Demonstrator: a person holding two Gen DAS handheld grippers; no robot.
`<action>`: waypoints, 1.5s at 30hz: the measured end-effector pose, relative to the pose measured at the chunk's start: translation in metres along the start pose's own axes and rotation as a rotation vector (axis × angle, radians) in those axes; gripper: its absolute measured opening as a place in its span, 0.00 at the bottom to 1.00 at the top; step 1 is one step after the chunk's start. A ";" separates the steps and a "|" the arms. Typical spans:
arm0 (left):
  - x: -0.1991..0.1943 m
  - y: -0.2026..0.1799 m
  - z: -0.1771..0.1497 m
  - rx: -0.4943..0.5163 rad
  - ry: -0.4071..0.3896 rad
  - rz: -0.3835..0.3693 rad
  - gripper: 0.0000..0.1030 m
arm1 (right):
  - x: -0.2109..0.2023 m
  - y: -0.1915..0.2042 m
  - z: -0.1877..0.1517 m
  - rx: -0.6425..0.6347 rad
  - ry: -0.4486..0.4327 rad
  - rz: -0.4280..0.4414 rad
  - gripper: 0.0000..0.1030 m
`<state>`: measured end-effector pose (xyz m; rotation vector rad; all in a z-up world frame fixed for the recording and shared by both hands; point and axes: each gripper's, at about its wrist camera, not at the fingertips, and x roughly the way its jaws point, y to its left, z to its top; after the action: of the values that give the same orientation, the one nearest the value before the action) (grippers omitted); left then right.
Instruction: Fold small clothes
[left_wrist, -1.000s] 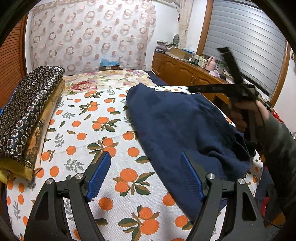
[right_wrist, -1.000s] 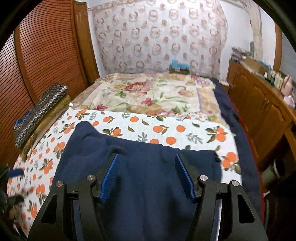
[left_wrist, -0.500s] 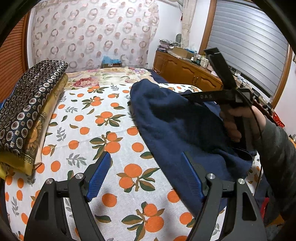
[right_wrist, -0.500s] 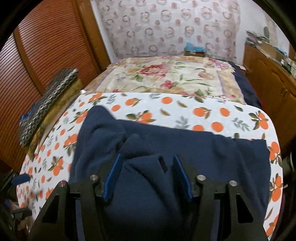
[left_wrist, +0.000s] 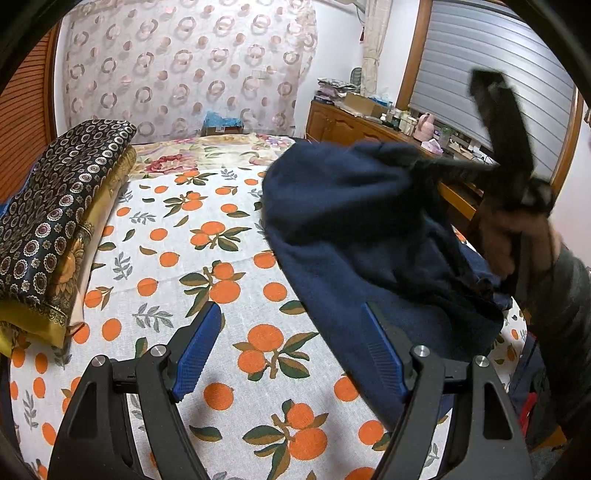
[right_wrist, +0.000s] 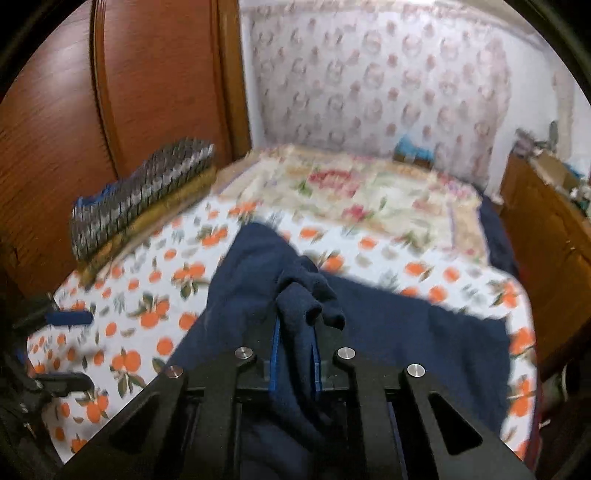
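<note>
Left hand-held gripper (left_wrist: 291, 349) first, in its own wrist view: blue pads spread wide, nothing between them, hovering over the orange-print bedsheet (left_wrist: 207, 266). Its right pad overlaps the near edge of the navy garment (left_wrist: 354, 236) in the picture, though whether it touches the cloth I cannot tell. The garment lies on the right half of the bed, its far part lifted off the sheet in a rounded bulge. Up there on the right, blurred, is the right hand-held gripper (left_wrist: 417, 164), gripped by the person's right hand (left_wrist: 517, 236), with a bunch of the navy cloth at its tip. On the left edge of the bed sits a stack of folded fabrics (left_wrist: 55, 225), dark patterned piece on top, gold beneath. A wooden cabinet (left_wrist: 354, 127) runs along the right wall.

Over to the right wrist view, and it's blurry. The right hand-held gripper (right_wrist: 295, 360) is pinched nearly together on a fold of the navy garment (right_wrist: 406, 332); the cloth rises in a crumpled peak just past the blue pads. The rest of the garment spreads across the bedsheet (right_wrist: 155, 295) below. The folded stack (right_wrist: 140, 203) shows at the left, against the wooden panelled wall (right_wrist: 147, 81).
</note>
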<state>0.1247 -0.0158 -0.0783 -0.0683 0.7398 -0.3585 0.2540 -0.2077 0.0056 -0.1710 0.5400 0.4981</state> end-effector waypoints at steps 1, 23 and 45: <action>0.000 0.000 0.000 -0.001 0.001 -0.001 0.76 | -0.011 -0.006 0.004 0.011 -0.030 -0.016 0.13; 0.007 -0.021 -0.007 0.039 0.022 -0.034 0.76 | -0.076 -0.064 -0.084 0.072 0.122 -0.172 0.50; 0.015 -0.040 -0.015 0.067 0.051 -0.055 0.76 | -0.123 -0.048 -0.119 0.089 0.050 -0.160 0.09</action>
<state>0.1129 -0.0575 -0.0920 -0.0162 0.7765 -0.4389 0.1328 -0.3337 -0.0282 -0.1403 0.5917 0.3143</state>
